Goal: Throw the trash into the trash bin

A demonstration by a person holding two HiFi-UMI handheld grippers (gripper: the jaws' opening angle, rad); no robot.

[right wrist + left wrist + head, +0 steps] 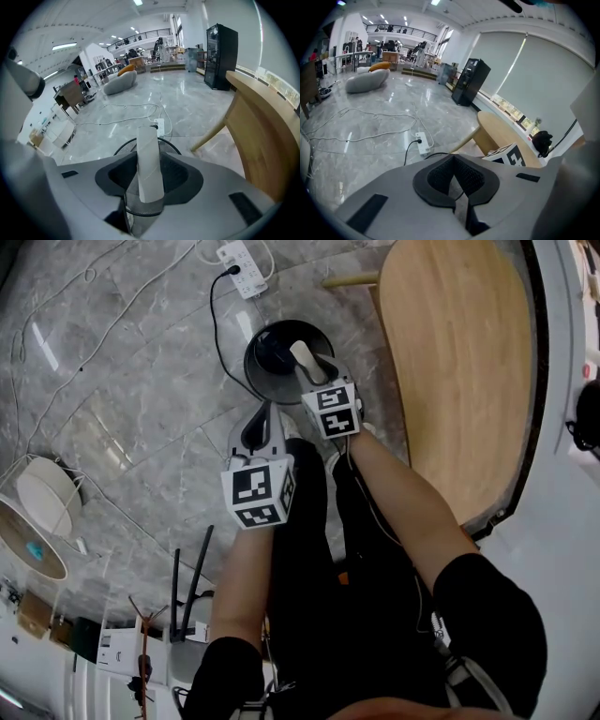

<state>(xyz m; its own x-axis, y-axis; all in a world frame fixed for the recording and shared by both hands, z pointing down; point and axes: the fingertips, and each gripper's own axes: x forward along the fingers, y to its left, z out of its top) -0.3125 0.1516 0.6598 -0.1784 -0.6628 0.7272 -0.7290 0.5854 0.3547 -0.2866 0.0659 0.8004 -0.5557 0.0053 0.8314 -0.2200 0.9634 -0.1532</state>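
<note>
Above the trash bin, right tool clamps a cardboard tube; left tool closed

No legible writing anywhere.
One marker cube and the other marker cube show only black-and-white square patterns.

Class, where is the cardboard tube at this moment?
In the head view's upper middle, the cardboard tube is clamped in the right tongs, over the trash bin, left of the wooden table.

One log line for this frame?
right gripper: shut on tube, above bin | left gripper: shut, empty | tube: not yet dropped
</note>
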